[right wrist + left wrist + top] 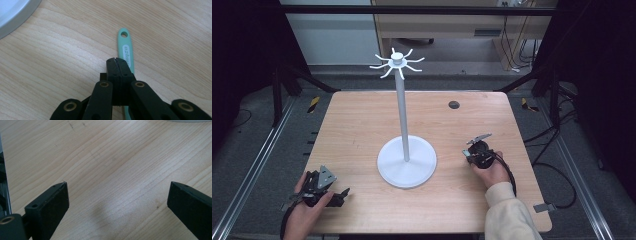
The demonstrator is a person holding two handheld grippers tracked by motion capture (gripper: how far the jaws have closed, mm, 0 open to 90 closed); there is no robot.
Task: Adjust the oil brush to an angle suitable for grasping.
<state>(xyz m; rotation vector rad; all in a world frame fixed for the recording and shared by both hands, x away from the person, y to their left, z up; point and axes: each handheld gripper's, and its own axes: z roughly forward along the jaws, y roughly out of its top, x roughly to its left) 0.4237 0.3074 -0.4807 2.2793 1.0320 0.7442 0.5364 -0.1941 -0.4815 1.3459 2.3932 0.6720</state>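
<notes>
Item: mint-green handle (126,48), flat on the desk (362,125), hanging hole at its far end, running out at 12 o'clock beneath my right gripper (117,60); those jaws are pressed together above it, not holding it. White hook stand (406,160) at 10 o'clock from that gripper. My left gripper (117,195): jaws wide, nothing between, over bare desk.
</notes>
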